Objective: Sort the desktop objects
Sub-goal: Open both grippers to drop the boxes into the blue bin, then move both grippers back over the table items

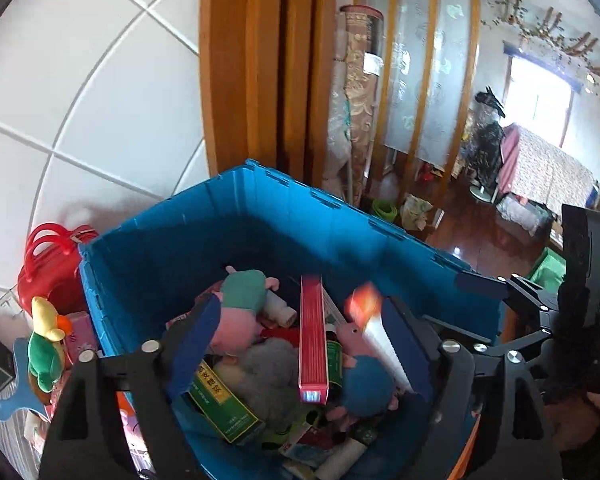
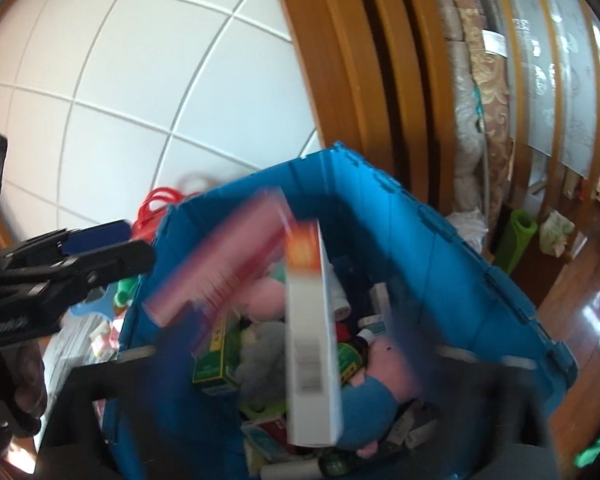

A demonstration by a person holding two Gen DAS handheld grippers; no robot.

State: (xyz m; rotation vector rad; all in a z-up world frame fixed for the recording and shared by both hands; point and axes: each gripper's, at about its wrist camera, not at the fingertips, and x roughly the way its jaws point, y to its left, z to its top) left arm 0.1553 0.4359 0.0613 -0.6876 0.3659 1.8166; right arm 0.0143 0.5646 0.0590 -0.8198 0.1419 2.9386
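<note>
Jaws of left gripper (image 1: 300, 312) spread wide, holding nothing. A red carton (image 1: 313, 340) hangs on end between them, touching neither finger. Right gripper (image 2: 296, 320) is blurred, but its jaws also look wide apart. A white carton with orange end (image 2: 310, 344) sits loose between them, apparently gripped by nothing.

Judgement: both cartons are mid-drop into the blue crate (image 1: 172, 240). To do this well, keep both pairs of jaws open and above the rim until the cartons land, with the grippers apart so the cartons don't knock together. They should land softly on the plush.

The crate is already full: pig plush in green top (image 1: 240, 308), pig plush in blue (image 1: 364, 380), grey plush (image 1: 260, 368), green box (image 1: 220, 404).

Outside the crate's left wall are a parrot plush (image 1: 44, 344) and a red wire basket (image 1: 48, 256). What carries the crate is hidden.

Behind are the white tiled wall (image 1: 80, 100), wooden door frame (image 1: 252, 60) and rolled carpet (image 1: 360, 100). Farther off are the glossy wood floor (image 1: 480, 244), bed (image 1: 548, 172) and bright window (image 1: 540, 96).
</note>
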